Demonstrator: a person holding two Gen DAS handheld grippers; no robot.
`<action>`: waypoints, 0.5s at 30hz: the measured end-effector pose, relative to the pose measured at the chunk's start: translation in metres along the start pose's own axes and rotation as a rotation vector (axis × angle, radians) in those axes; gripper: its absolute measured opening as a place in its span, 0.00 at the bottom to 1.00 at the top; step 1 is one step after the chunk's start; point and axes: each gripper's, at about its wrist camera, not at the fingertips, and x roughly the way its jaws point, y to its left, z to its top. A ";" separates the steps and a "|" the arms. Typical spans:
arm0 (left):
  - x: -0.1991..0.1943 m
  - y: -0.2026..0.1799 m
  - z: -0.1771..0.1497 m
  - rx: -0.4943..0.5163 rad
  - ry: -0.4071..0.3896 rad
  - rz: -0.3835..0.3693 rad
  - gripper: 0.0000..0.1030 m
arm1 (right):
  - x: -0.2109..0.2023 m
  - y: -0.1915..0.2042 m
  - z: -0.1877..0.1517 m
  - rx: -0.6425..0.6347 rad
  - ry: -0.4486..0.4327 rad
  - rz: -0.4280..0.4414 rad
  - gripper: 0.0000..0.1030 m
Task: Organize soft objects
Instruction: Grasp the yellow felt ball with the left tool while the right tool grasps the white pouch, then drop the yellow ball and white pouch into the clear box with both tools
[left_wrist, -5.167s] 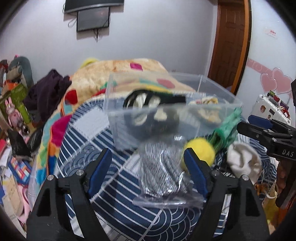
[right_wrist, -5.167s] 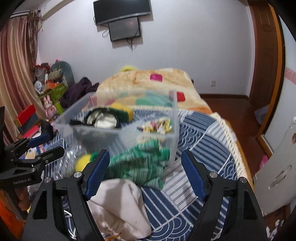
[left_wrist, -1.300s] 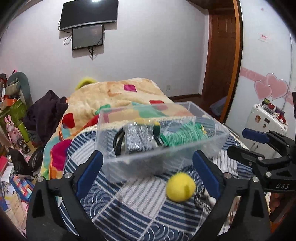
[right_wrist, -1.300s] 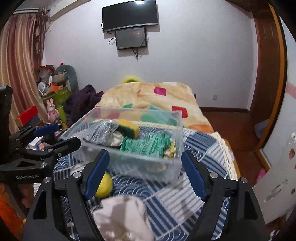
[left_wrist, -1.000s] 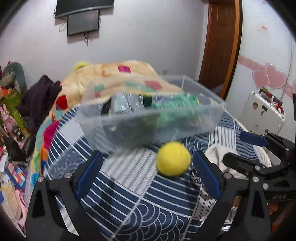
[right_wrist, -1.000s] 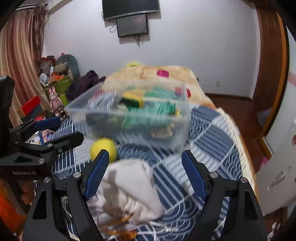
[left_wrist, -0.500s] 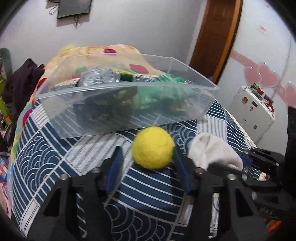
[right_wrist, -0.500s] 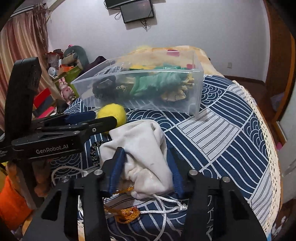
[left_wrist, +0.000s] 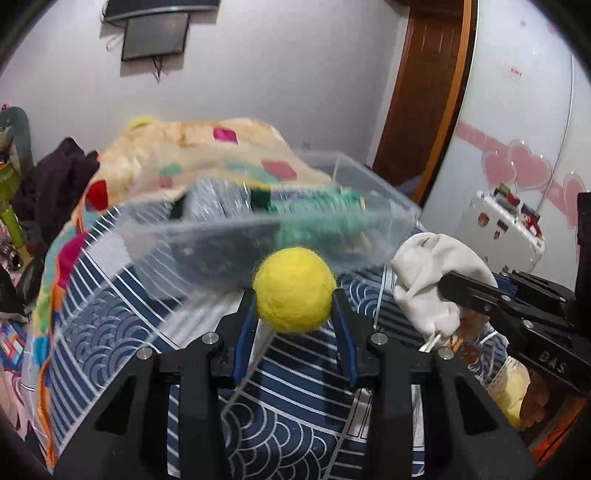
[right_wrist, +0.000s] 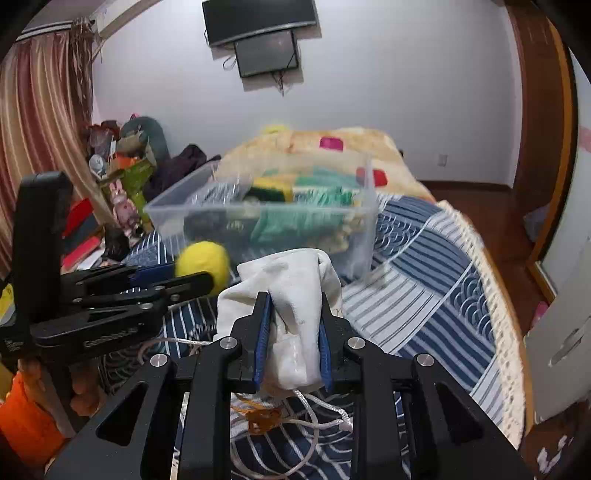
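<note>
My left gripper (left_wrist: 294, 295) is shut on a yellow felt ball (left_wrist: 294, 290) and holds it above the bed, in front of the clear plastic bin (left_wrist: 384, 218). The ball also shows in the right wrist view (right_wrist: 201, 263). My right gripper (right_wrist: 294, 301) is shut on a white cloth pouch (right_wrist: 295, 295) with cords hanging below, lifted off the bed; the pouch also shows in the left wrist view (left_wrist: 432, 280). The bin (right_wrist: 184, 221) holds a green knit item (right_wrist: 295, 218), a bagged grey item and other soft things.
The bed has a blue-and-white patterned cover (right_wrist: 424, 280) and a peach blanket (right_wrist: 314, 147) behind the bin. Toys and clothes are piled at the left (right_wrist: 122, 166). A white cabinet (left_wrist: 506, 229) stands at the right. An orange tassel (right_wrist: 264, 421) lies under the pouch.
Both grippers came down and closed, the left on the yellow ball and the right on the white pouch, and both have lifted their objects off the bed.
</note>
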 end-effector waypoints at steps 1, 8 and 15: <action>-0.005 0.001 0.002 0.000 -0.015 0.004 0.38 | -0.002 0.000 0.003 -0.003 -0.010 -0.005 0.20; -0.038 0.014 0.029 -0.006 -0.129 0.040 0.39 | -0.011 0.005 0.032 -0.024 -0.105 -0.032 0.20; -0.042 0.032 0.051 -0.042 -0.167 0.067 0.39 | -0.005 0.012 0.068 -0.040 -0.190 -0.059 0.20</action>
